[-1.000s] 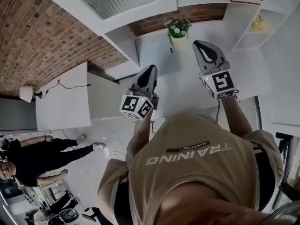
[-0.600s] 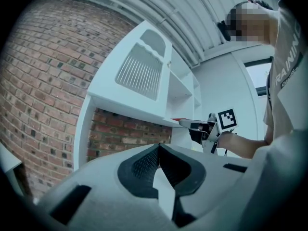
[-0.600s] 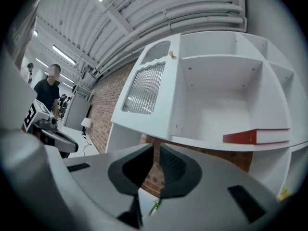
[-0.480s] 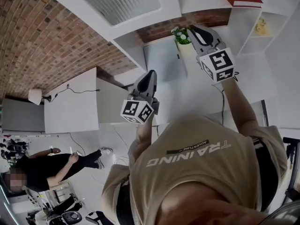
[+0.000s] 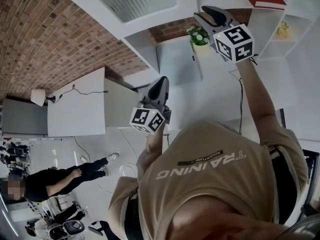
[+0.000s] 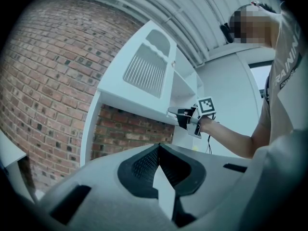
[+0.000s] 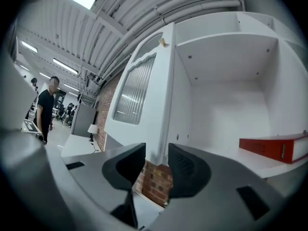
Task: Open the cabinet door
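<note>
Right gripper [image 7: 154, 160] is up at the cabinet door [image 7: 139, 88]. Its jaws have just opened and stand apart, with the door's free lower edge between them. The door is already swung out, so we see into the compartment [image 7: 226, 81] beside it. A red binder [image 7: 274, 146] lies flat on the shelf, well clear. Left gripper [image 6: 159, 150] sits lower, jaws together, well off the cabinet.

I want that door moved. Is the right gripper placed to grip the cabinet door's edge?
Probably yes. The jaws of the right gripper have just been opening and stand apart, with the free edge of the cabinet door apparently between them, pads not yet pressing. Nothing seems to block the way.
</note>
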A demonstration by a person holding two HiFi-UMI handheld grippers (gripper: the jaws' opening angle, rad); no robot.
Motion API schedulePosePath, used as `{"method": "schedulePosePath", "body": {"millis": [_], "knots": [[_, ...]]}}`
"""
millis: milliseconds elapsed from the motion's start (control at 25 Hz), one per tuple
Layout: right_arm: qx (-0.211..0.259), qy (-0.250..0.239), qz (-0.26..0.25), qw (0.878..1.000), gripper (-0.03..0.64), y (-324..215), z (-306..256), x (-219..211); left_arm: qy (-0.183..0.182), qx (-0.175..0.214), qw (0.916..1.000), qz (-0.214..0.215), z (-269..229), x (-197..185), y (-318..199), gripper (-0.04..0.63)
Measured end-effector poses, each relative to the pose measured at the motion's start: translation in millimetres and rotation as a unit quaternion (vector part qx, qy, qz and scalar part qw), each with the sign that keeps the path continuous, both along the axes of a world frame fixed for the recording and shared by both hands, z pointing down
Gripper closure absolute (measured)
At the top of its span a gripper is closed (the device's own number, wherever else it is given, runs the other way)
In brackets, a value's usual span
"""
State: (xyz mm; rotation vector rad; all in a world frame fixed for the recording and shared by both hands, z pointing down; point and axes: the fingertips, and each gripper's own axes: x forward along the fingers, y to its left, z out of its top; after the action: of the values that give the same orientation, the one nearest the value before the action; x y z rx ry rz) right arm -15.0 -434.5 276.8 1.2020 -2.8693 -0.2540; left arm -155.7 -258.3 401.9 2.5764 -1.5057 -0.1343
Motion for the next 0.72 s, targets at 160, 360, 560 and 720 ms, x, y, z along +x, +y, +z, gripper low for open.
{"method": "schedulePosePath", "body": {"millis": [160,360,560,720], "knots": [[-0.008,0.009,-0.012,1.000,0.497,-8.5,2.3,-6.4,-0.001,-0.002,1.0000,0.000,3.0,-0.1,0.7,0.588],[-0.021,0.012,-0.049,0.998,0.485,-11.7,5.3,-13.1,0.003,-0.006,1.0000,0.003,8.0,1.7,-0.9,0.588],[-0.022,0.003,-0.061,0.998,0.483,-13.2,4.8,-13.9,0.008,-0.014,0.9998,0.008,17.1,4.2,-3.4,0.588],[-0.023,0.001,-0.021,1.000,0.485,-12.3,4.8,-16.5,0.013,-0.022,0.9996,0.015,20.6,7.2,-4.9,0.588]]}}
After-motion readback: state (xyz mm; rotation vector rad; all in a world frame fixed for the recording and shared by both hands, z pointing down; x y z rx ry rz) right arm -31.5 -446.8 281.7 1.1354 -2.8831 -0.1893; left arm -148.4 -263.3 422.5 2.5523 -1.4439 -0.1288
